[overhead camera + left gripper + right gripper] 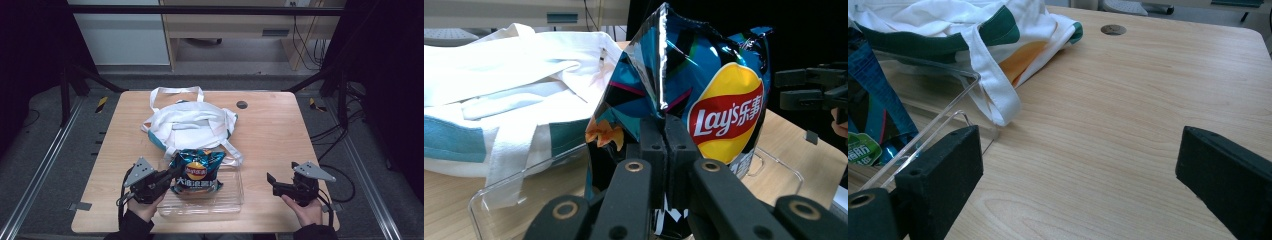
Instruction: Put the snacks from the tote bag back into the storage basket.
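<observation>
A blue Lay's chip bag (pixel 196 172) (pixel 704 95) sits in a clear plastic tray (pixel 232 202) (pixel 494 200) near the table's front edge. My left gripper (pixel 169 176) (pixel 665 137) is shut on the bag's left edge, its jaws pinching the crimped foil. My right gripper (pixel 272 182) (pixel 1078 165) hovers open above bare wood to the right of the tray, with nothing between its jaws. A white cloth tote bag (pixel 190 122) (pixel 499 90) (pixel 973 40) with green trim lies flat behind the tray, one strap reaching the tray's corner.
The tote's handles (pixel 175 92) loop toward the far edge. A dark round hole (pixel 242 104) (pixel 1113 29) marks the table behind the tote. Bare wood (pixel 280 140) spreads on the right half. Black frame posts stand off both far corners.
</observation>
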The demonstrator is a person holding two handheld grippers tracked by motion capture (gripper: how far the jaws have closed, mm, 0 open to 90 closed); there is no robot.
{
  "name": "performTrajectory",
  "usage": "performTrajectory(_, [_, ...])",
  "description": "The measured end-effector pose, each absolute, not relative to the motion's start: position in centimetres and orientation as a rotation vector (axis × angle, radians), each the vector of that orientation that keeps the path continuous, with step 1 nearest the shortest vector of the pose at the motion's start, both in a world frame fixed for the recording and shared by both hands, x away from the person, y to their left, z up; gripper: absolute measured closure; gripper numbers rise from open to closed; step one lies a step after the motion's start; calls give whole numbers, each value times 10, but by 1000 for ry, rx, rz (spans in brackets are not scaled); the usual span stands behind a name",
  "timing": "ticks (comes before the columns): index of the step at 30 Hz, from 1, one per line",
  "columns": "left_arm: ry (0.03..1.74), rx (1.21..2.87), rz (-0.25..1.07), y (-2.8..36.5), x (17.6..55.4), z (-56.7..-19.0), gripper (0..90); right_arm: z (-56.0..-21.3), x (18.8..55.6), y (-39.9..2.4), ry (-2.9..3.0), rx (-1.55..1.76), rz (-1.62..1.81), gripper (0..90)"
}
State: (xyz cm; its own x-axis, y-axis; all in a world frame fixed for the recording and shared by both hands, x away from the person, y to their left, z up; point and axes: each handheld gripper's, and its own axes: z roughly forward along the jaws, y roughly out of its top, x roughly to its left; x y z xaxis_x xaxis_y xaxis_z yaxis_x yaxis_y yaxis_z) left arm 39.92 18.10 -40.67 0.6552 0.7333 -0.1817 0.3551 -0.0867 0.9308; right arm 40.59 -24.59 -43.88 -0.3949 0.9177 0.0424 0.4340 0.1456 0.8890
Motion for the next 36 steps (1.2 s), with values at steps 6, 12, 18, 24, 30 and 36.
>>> performTrajectory(6, [914,1676,390,181,403,-407,879,-439,406,-245,1904,1284,1196,53])
performTrajectory(12, [924,1671,411,178,407,-407,874,-439,407,-245,1905,1285,1191,53])
performTrajectory(18, [946,1656,432,175,416,-408,867,-439,407,-244,1904,1281,1195,53])
performTrajectory(24, [951,1648,440,174,418,-409,860,-439,407,-244,1902,1281,1193,53])
performTrajectory(30, [956,1647,450,174,422,-410,844,-439,407,-244,1906,1282,1193,53])
performTrajectory(36, [952,1651,459,173,424,-410,814,-439,408,-243,1910,1277,1189,53])
